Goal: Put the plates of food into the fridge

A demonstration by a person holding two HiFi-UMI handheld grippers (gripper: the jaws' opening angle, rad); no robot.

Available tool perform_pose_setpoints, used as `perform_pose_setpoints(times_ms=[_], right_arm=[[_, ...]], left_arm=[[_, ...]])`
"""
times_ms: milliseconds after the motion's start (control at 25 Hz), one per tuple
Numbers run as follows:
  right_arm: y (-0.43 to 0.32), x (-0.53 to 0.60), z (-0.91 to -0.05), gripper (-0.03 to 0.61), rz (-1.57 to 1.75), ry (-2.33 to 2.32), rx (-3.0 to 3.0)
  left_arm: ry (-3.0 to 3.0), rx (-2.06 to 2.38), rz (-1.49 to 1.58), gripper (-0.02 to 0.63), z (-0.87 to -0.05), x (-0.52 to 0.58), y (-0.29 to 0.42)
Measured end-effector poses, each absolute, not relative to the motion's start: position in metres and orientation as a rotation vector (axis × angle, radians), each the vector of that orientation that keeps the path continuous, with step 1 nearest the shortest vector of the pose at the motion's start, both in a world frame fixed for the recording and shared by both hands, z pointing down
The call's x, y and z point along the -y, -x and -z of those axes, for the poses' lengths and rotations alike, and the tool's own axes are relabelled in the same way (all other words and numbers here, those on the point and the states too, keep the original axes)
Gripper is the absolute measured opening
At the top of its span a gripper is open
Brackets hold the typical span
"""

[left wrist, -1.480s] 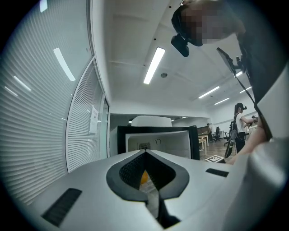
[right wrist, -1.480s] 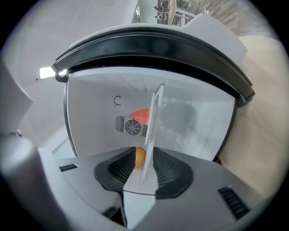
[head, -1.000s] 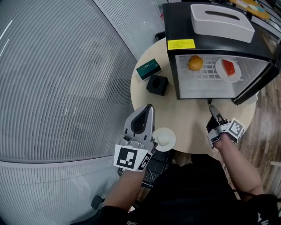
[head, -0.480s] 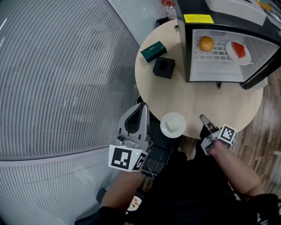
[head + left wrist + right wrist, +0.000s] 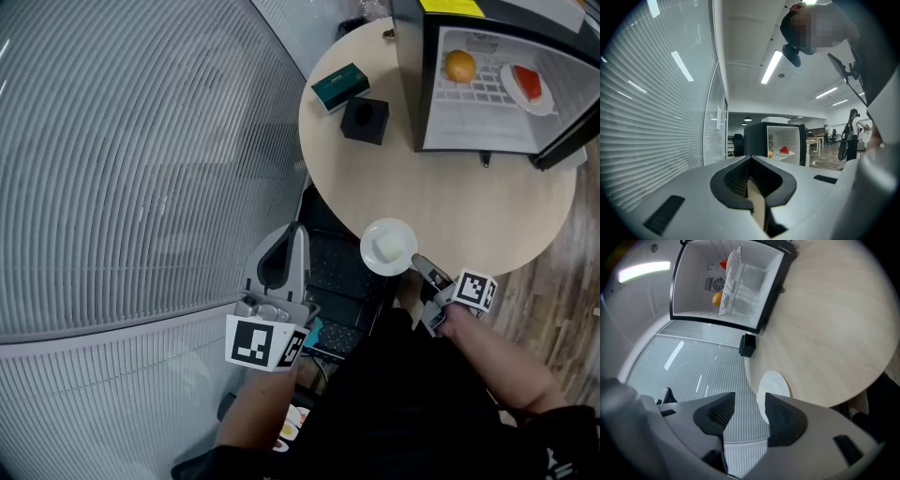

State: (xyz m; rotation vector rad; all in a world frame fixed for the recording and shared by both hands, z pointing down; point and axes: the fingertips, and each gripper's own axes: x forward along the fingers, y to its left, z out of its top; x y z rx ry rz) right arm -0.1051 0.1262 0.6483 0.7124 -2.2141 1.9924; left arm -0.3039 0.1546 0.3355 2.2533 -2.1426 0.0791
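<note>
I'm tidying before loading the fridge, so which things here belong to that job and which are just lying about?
Job: white plate of food; open mini fridge; plate of red food inside it.
Lying about: green box; black cube.

You are seeing no legible writing. The yellow rectangular sticker on the black box-shaped mini fridge is showing dark print too small to read. The dark green cardboard box is showing only a faint mark. The two white marker cubes are showing black-and-white square patterns, no letters.
</note>
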Motion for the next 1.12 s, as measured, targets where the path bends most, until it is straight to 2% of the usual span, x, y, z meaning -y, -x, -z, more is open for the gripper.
perform_pose_setpoints(times_ms=[80, 160, 440, 1120], right_arm=[[0.113, -0.137, -0.656, 0.212, -2.021, -0.674, 2.18], [0.12, -0.146, -0.665, 0.225, -2.048, -0.658, 2.149], [0.14, -0.172, -0.697, 0.227, -2.191, -0.648, 2.018], [0.173, -0.171, -0.736, 0.225, -2.297, -0.653, 2.0]], left_arm=[[-2.252, 2.14, -0.086, 0.003, -0.337, -0.157, 0.308], [-2.254, 2.14, -0.095, 0.003, -0.338, -0.159, 0.313], [-2.232, 2.141, -0.129, 0.003, -0.354, -0.171, 0.329], [-2.164, 2.148, -0.259, 0.003, -0.368, -0.193, 0.337]])
